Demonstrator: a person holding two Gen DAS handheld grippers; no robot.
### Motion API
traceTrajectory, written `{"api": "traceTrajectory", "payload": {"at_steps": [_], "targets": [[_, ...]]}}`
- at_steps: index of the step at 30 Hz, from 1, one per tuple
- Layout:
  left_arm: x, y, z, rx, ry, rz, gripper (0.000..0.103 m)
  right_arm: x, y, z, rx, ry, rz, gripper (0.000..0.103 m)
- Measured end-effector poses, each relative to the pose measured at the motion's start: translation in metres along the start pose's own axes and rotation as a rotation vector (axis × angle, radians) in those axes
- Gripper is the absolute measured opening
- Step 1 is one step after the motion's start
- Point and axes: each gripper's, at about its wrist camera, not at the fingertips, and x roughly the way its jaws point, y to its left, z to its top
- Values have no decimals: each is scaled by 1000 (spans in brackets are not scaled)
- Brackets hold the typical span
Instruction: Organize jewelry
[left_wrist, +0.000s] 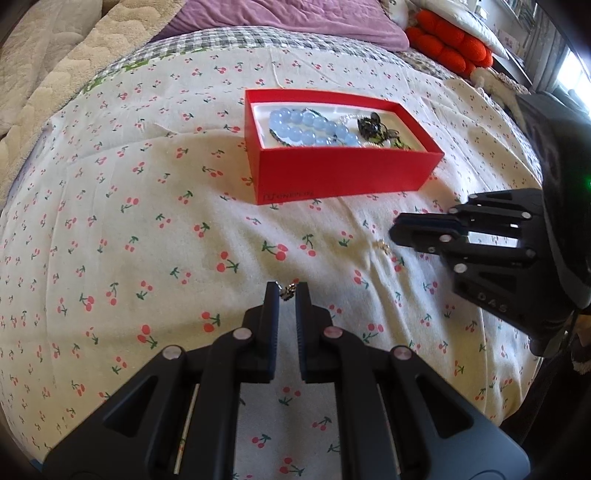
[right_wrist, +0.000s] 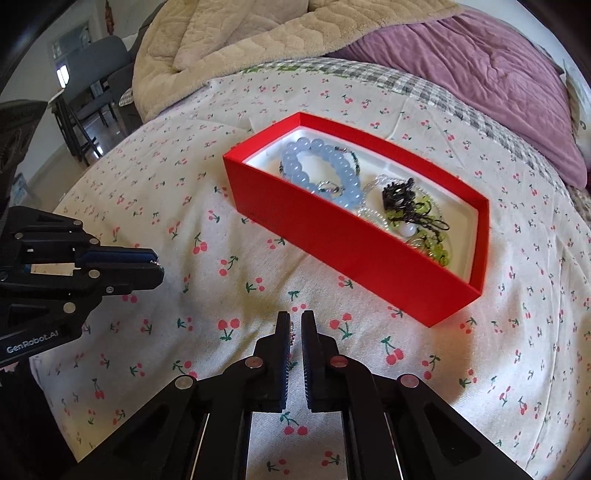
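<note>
A red box (left_wrist: 343, 173) (right_wrist: 354, 254) sits on the cherry-print bedspread and holds a blue bead bracelet (left_wrist: 310, 127) (right_wrist: 321, 166), a black piece (right_wrist: 397, 194) and green beads (right_wrist: 437, 253). My left gripper (left_wrist: 287, 290) is shut on a small dark metallic earring (left_wrist: 287, 291) near the bed surface, in front of the box; it shows in the right wrist view (right_wrist: 157, 264). My right gripper (right_wrist: 294, 325) is nearly shut around a small piece (right_wrist: 291, 334); it shows in the left wrist view (left_wrist: 397, 229). A small gold piece (left_wrist: 384, 246) lies by its tip.
A beige quilt (right_wrist: 229, 40) and a purple blanket (right_wrist: 491, 70) lie at the bed's far side. Red-orange cushions (left_wrist: 450, 40) are at the far right. A dark chair (right_wrist: 92, 74) stands beyond the bed edge on the left.
</note>
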Motion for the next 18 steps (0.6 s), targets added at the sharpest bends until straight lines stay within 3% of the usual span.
{"api": "traceTrajectory", "payload": {"at_steps": [7, 12, 13, 15, 16, 18], "targets": [[-5, 3, 7, -21, -18, -2, 10, -23, -16, 3, 47, -47, 10, 6], [-4, 2, 8, -21, -20, -8, 10, -17, -16, 1, 58, 4, 78, 14], [-3, 2, 7, -19, -16, -7, 10, -13, -13, 0, 47, 16, 75, 19], [-1, 2, 4, -17, -6, -4, 10, -8, -7, -2, 18, 32, 64, 47], [0, 3, 2, -16, -1, -2, 10, -6, -5, -3, 13, 32, 63, 74], [1, 4, 0, -17, 4, 0, 10, -6, 0, -4, 0, 7, 66, 75]]}}
